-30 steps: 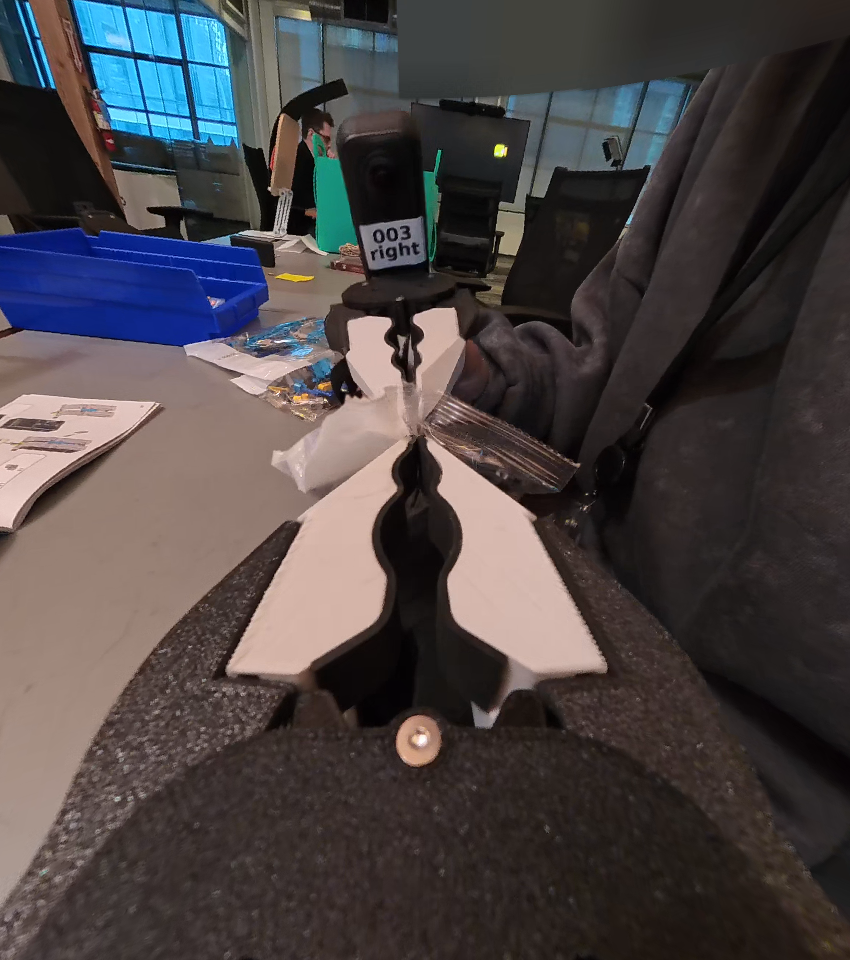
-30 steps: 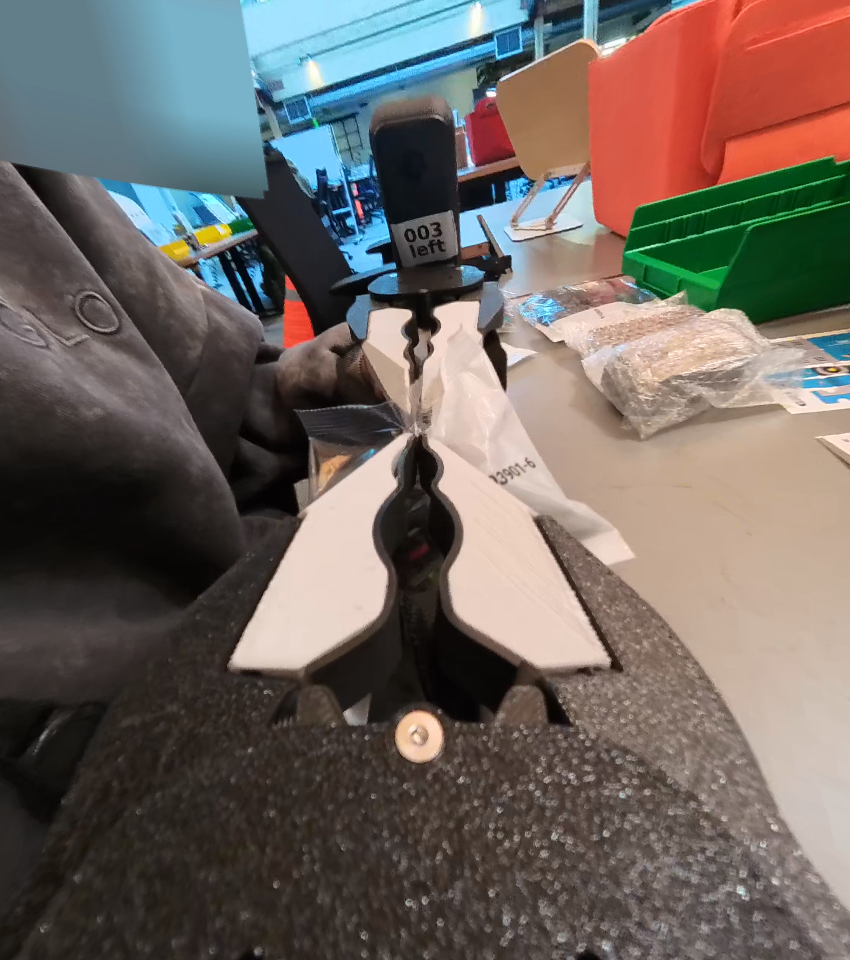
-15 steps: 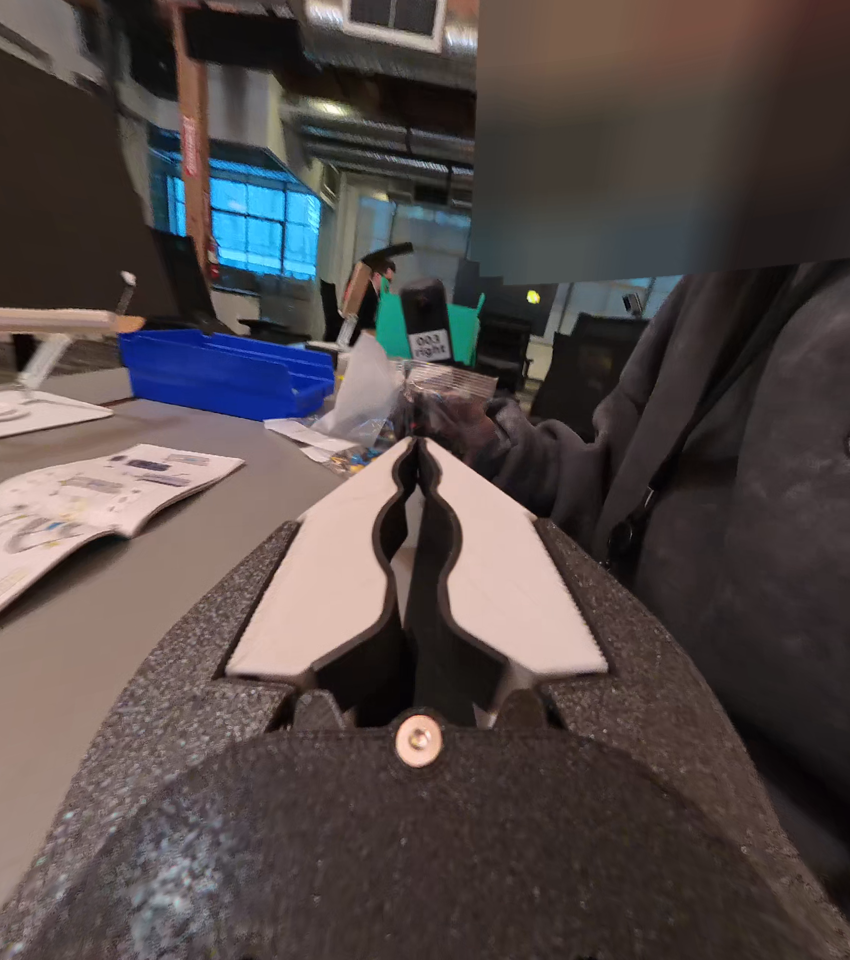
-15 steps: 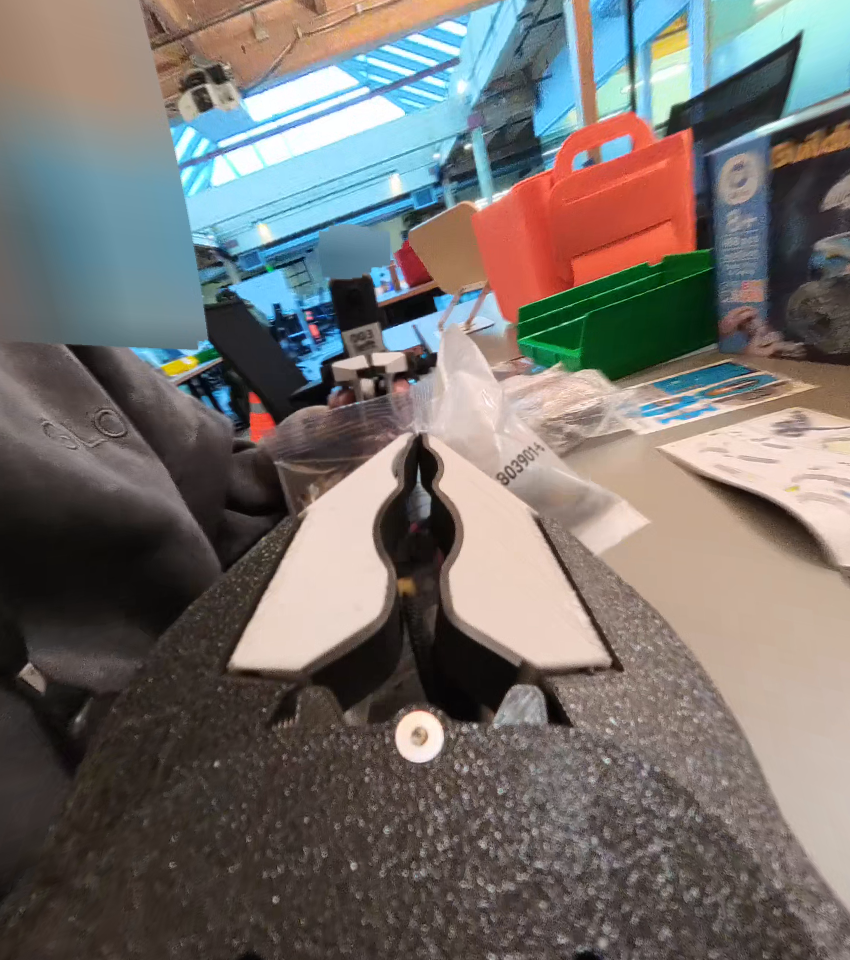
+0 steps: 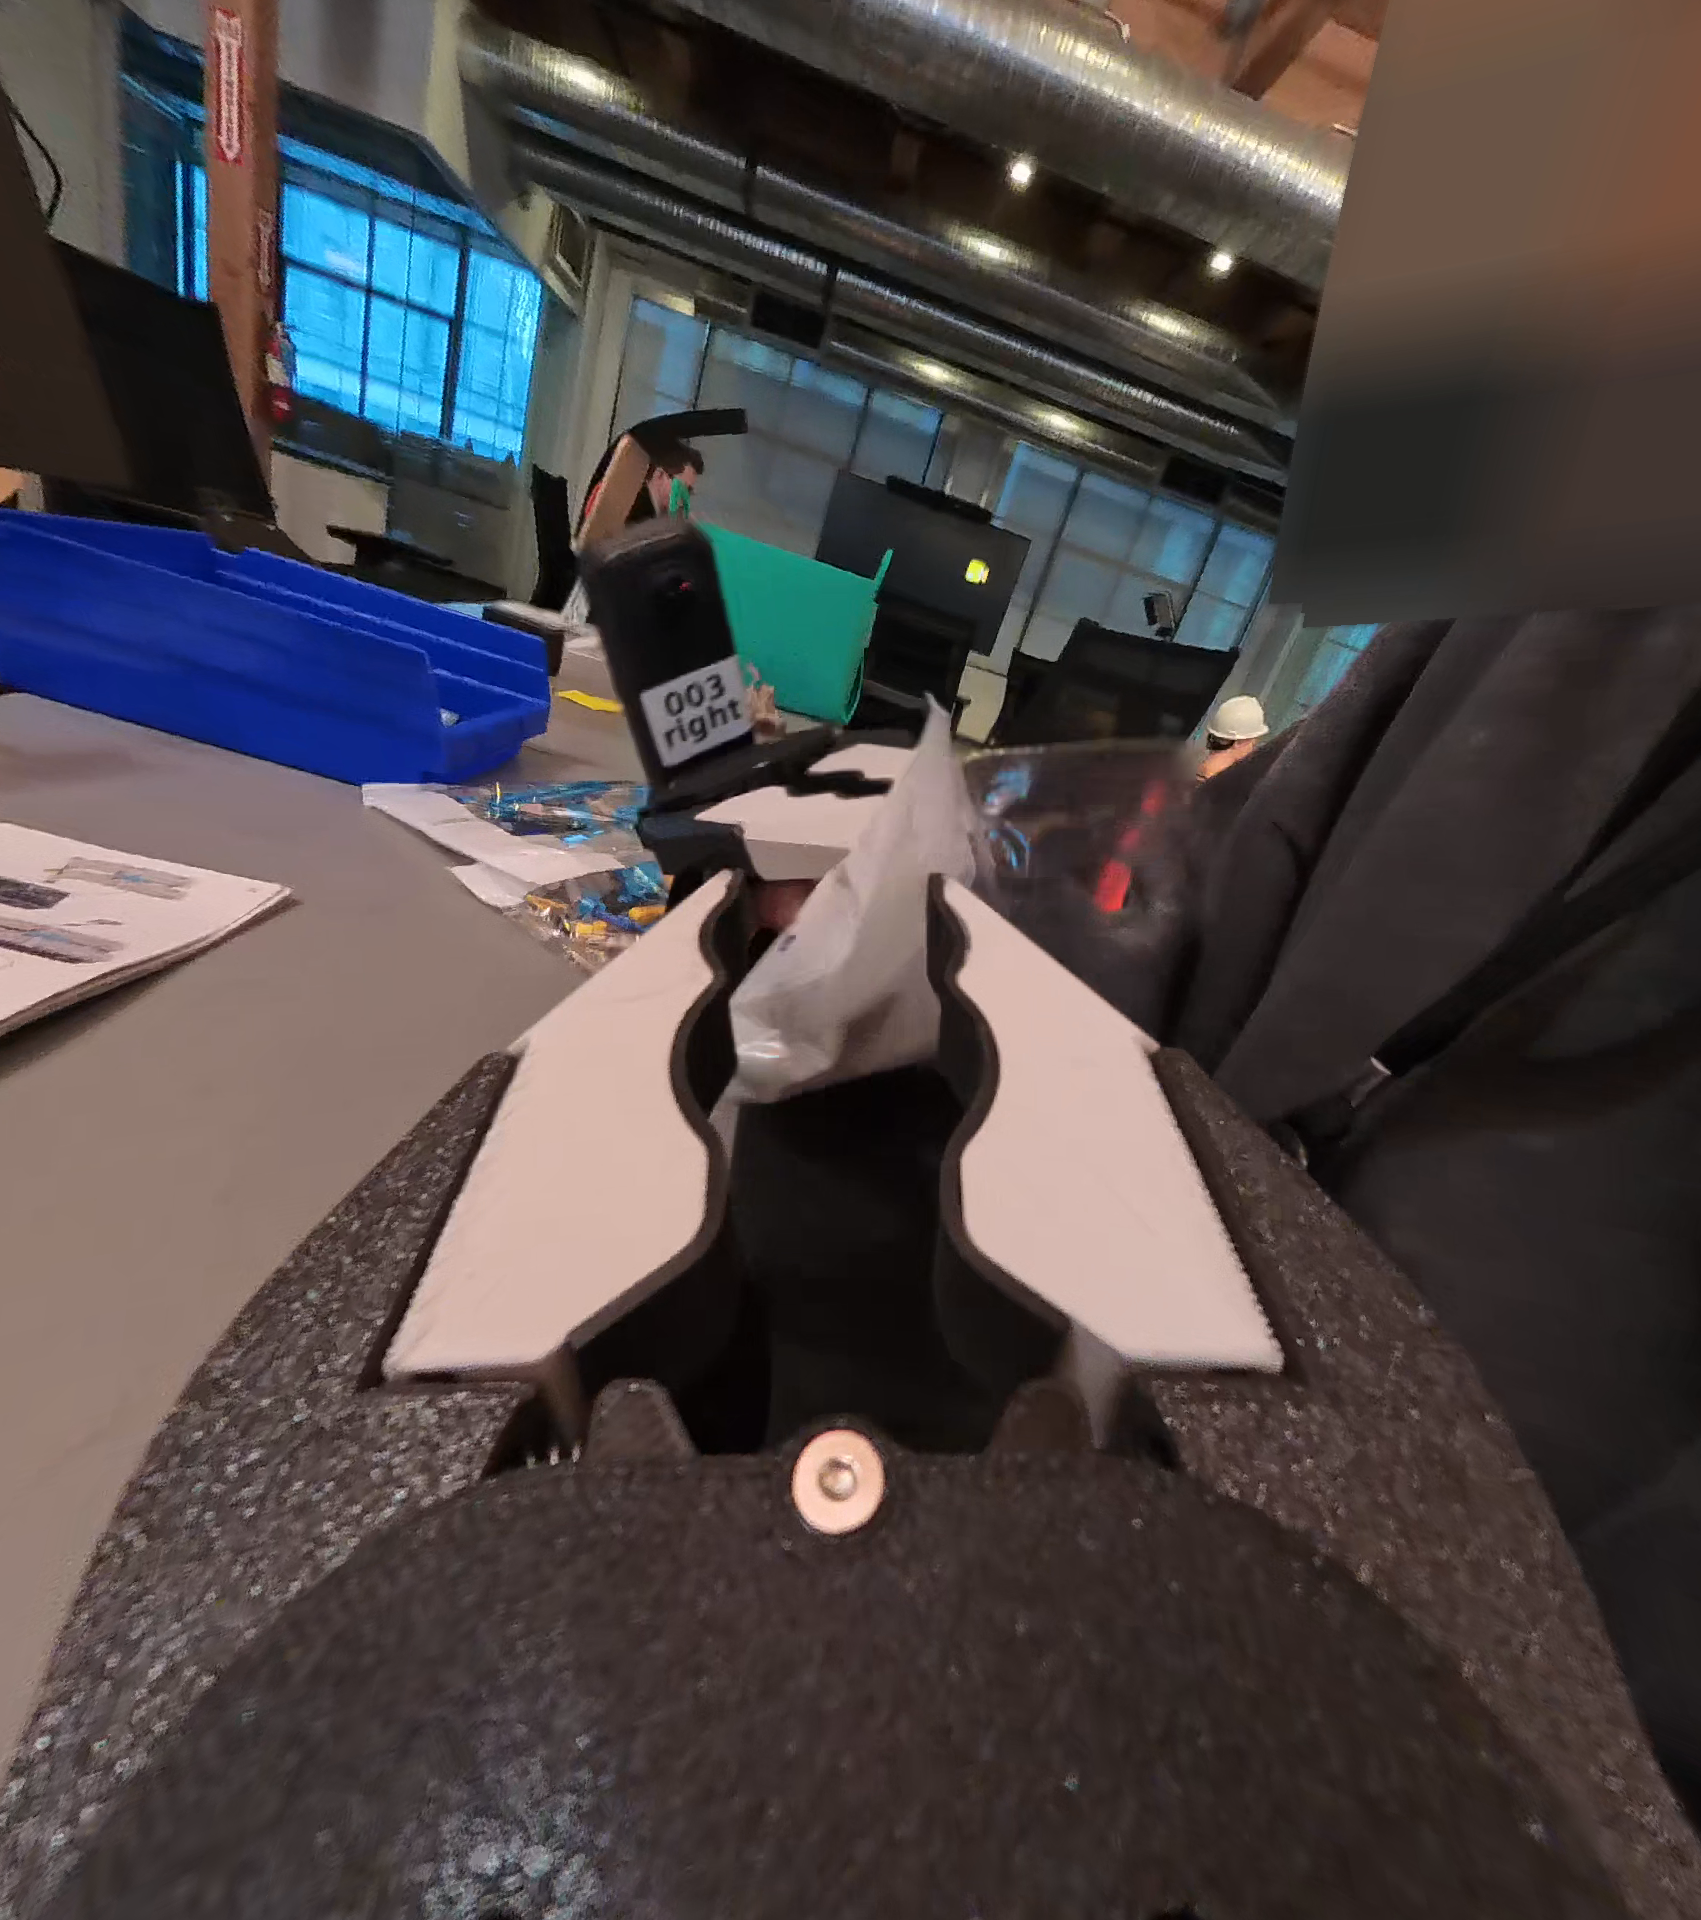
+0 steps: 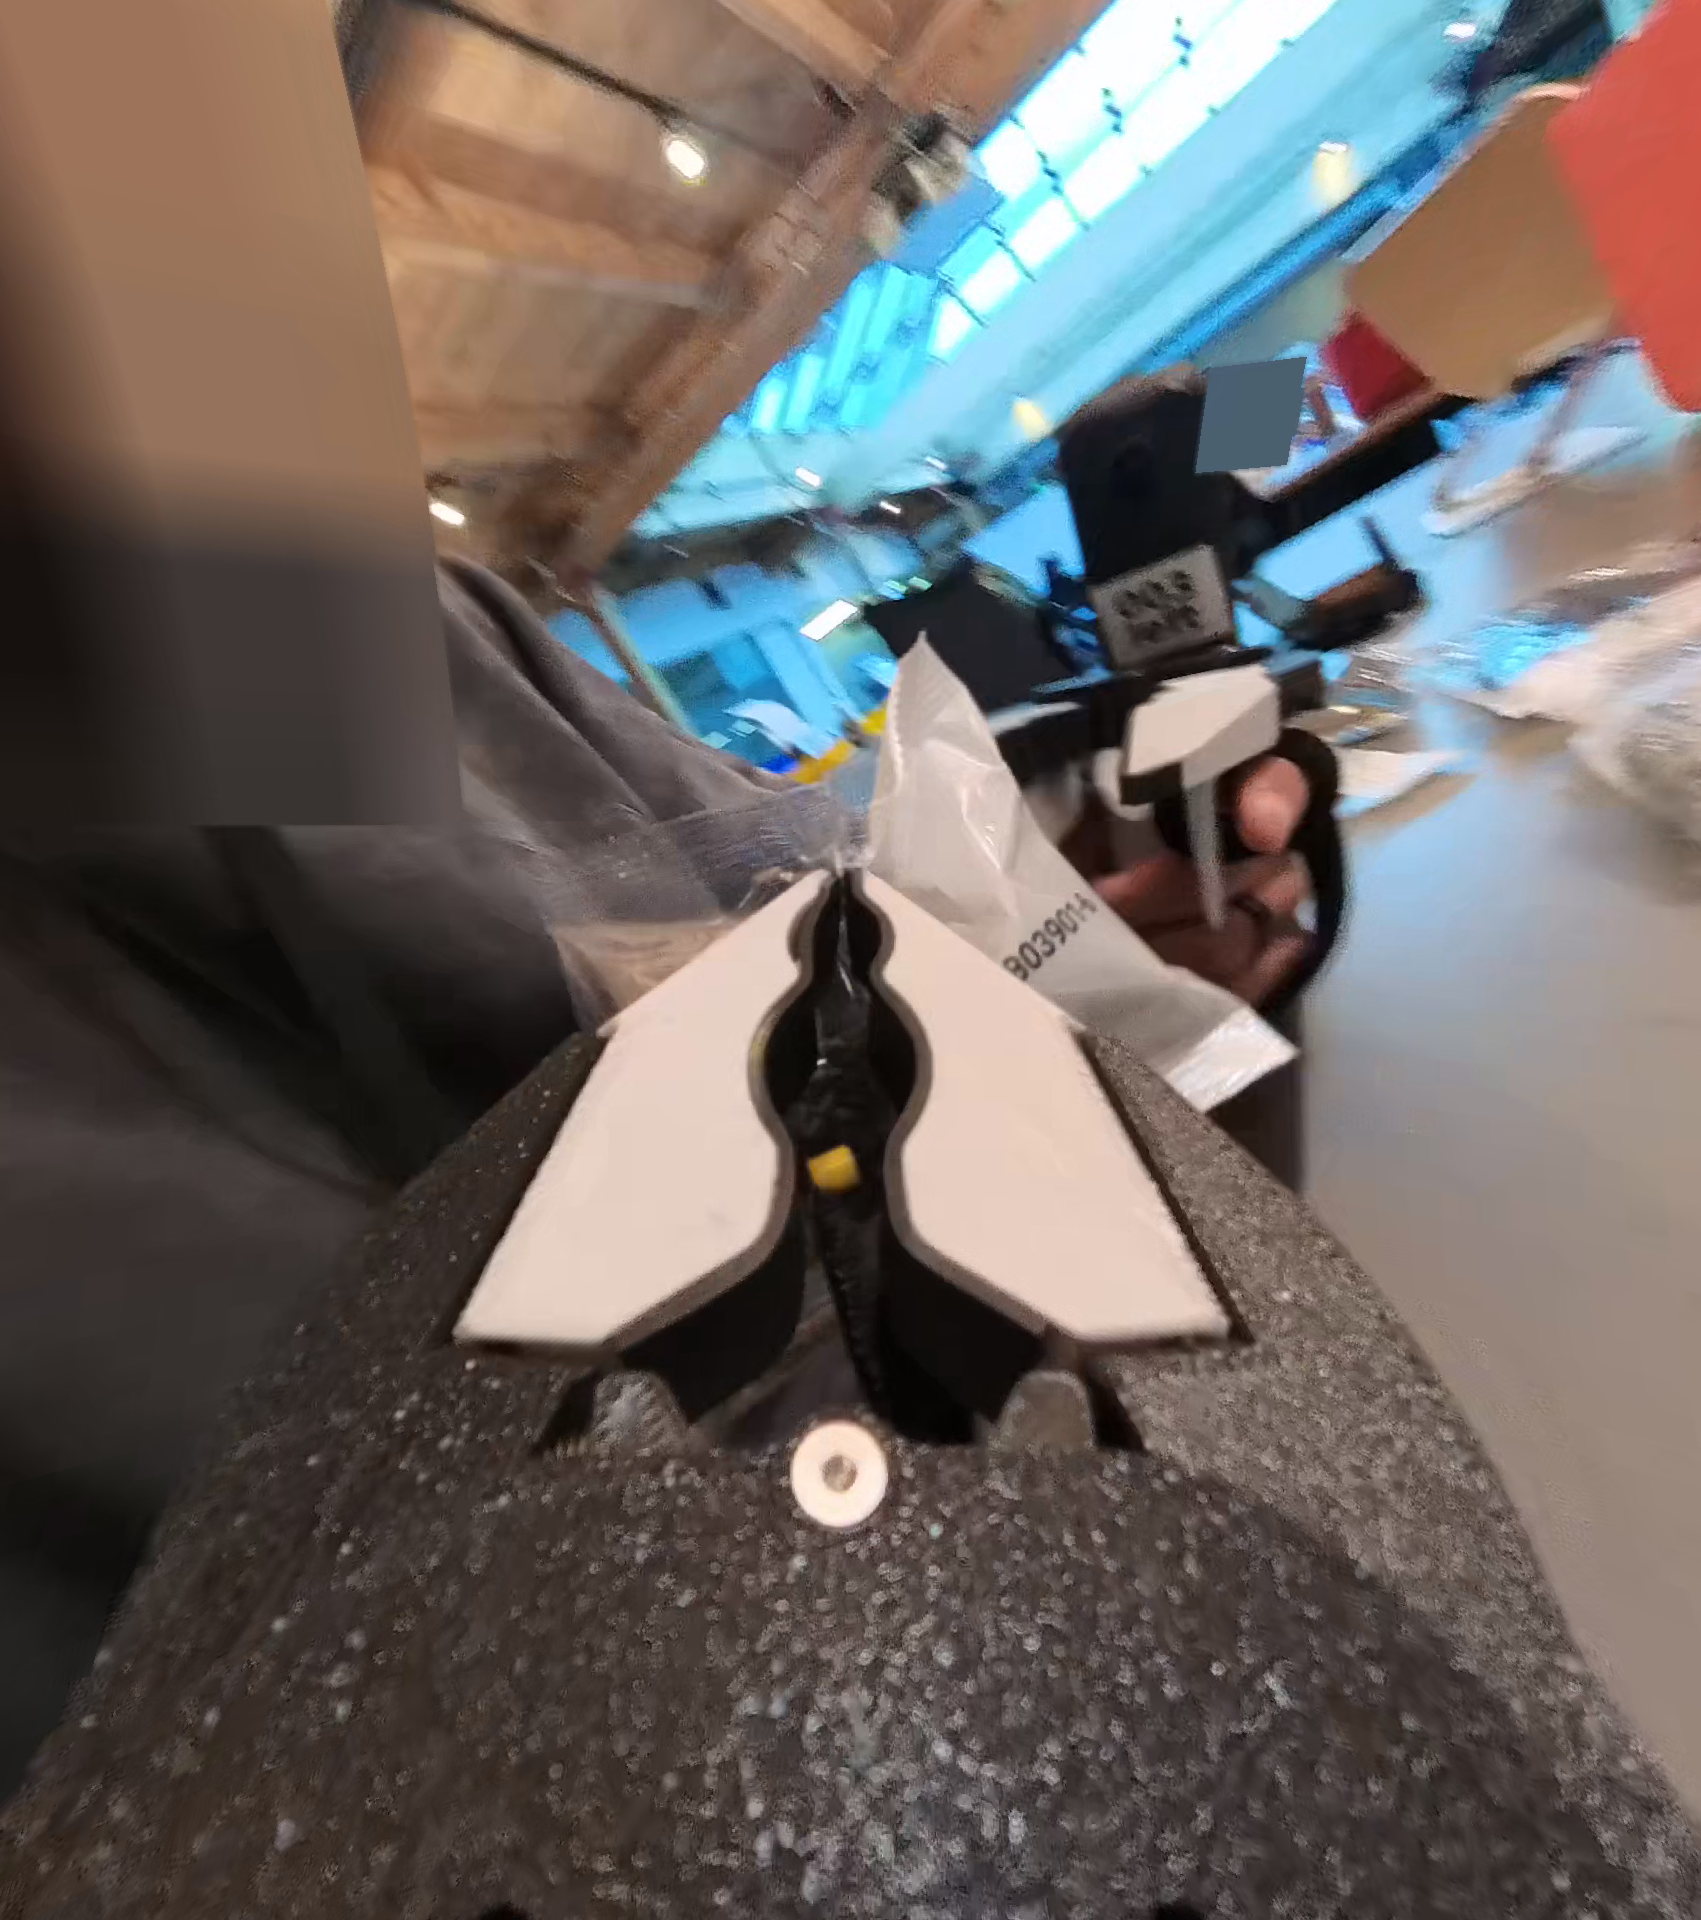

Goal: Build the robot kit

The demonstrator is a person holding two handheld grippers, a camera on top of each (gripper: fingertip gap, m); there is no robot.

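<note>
Above the grey table [image 5: 202, 1143], the left gripper [image 5: 830, 894] has its jaws spread wide, a white plastic bag [image 5: 856, 956] lying loose between its 2 fingers; the right gripper [image 6: 844, 883] is clamped tight on that bag [image 6: 971, 831] at its clear crinkled edge; a blue bin [image 5: 233, 644] and a booklet [image 5: 25, 935] lie well apart on the table.

Left hand-held gripper [image 5: 830, 904] agape (right hand-held gripper [image 6: 844, 883] clamped)
</note>
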